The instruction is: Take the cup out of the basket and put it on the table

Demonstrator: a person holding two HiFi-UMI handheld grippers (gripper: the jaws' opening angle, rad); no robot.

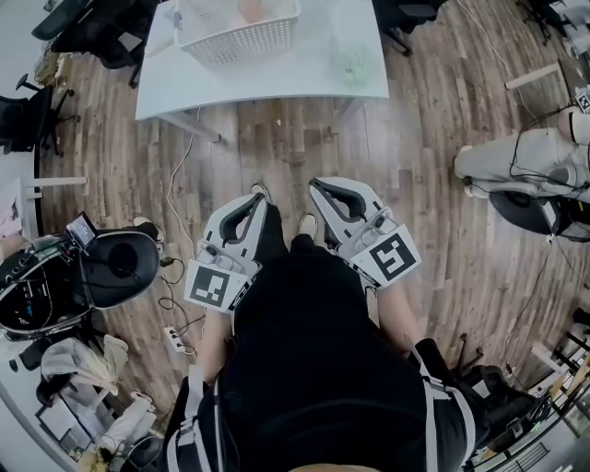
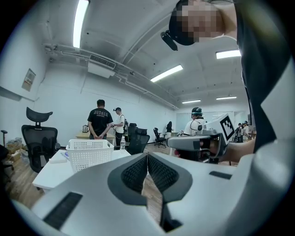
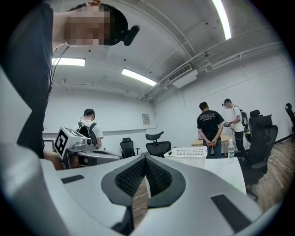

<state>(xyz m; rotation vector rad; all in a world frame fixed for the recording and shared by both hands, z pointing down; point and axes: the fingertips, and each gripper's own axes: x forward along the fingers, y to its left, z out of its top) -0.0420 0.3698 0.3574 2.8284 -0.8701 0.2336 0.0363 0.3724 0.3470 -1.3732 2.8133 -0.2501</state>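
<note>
Pinkish and pale, the small round cup [image 1: 251,9] sits inside the white plastic lattice basket [image 1: 238,37], well ahead of both pairs of jaws. Only its upper part shows, at the top edge of the head view, so we cannot tell its material for sure. We judge that it is light and rather stiff, and maybe a little slippery on its smooth wall. A good hold would be across the rim, with one jaw inside and one outside, and only a soft squeeze.

The basket stands on the white rectangular table [image 1: 277,78]. From the left gripper [image 2: 147,156] it shows ahead and to the left of the jaws [image 2: 90,154], and from the right gripper [image 3: 145,159] it shows ahead and to the right [image 3: 189,156].

Both grippers are held low and close to our body, over the brown wooden floor [image 1: 295,147], well apart from the table. The jaws of each one are closed, the dark ribbed pads meet at the tips and nothing is between them. We think the reach is not yet begun: one gripper must go forward over the basket wall and open its jaws before it comes down to the cup.
</note>
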